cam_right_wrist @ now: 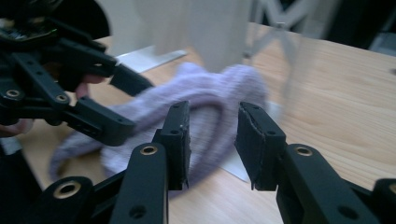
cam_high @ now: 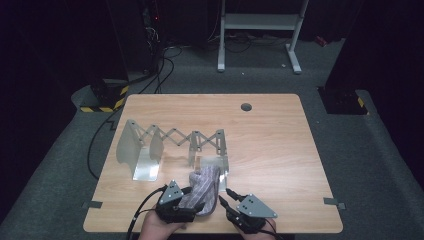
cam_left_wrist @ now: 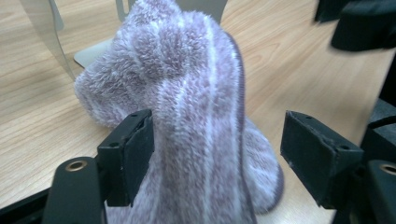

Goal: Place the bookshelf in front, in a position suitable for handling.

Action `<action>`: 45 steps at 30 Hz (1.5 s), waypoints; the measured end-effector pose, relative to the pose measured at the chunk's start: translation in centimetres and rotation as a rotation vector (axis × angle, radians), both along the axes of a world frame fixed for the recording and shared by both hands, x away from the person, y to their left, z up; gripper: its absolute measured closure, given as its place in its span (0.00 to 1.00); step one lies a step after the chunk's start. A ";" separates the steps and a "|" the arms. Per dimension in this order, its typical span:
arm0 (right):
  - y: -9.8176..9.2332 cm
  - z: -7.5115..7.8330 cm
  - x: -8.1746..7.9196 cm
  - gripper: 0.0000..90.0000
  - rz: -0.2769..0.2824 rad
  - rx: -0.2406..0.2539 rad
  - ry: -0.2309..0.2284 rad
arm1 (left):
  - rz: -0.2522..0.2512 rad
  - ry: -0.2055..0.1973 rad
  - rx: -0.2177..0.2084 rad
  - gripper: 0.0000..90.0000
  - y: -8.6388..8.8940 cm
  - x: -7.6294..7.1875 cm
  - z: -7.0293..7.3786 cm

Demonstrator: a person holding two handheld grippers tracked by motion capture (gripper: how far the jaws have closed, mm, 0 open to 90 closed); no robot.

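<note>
Left gripper point(cam_left_wrist: 217, 154) jaws stand wide, fuzzy striped sock point(cam_left_wrist: 201, 116) loose between them; right gripper point(cam_right_wrist: 212, 140) jaws narrow, empty, sock just beyond; risk: sock slumps sideways before either jaw pair closes, giving a partial pinch.

On the wooden table point(cam_high: 270, 135), a metal accordion rack point(cam_high: 170, 142) stands left of centre, with a small dark hole point(cam_high: 246, 107), possibly a cable port, beyond it.
</note>
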State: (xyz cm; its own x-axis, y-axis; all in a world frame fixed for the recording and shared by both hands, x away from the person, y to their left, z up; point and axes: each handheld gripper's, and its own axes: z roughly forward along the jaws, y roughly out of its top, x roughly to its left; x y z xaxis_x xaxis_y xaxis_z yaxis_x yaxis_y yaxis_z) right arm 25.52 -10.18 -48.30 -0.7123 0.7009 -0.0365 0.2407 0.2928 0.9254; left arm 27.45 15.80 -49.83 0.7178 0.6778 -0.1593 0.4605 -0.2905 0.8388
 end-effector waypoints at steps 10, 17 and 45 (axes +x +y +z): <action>5.3 -1.5 1.4 0.63 0.075 -0.048 0.057 | 0.158 -0.017 -0.008 0.47 5.3 0.1 -1.0; 4.2 -2.4 3.5 0.62 -0.053 -0.114 0.085 | 0.162 0.077 0.048 0.44 5.1 0.6 -2.8; 4.7 -2.9 3.4 0.29 -0.088 -0.109 0.180 | 0.223 0.004 -0.045 0.42 6.8 0.6 -1.7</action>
State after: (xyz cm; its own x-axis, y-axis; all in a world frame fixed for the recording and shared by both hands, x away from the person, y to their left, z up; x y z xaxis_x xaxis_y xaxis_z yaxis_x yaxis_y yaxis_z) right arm 28.96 -5.52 -51.17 -0.6506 0.7594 0.0068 0.4279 0.3591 0.8294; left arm 28.00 22.64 -51.56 0.5506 0.8116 -0.1954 0.5127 -0.1440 0.8464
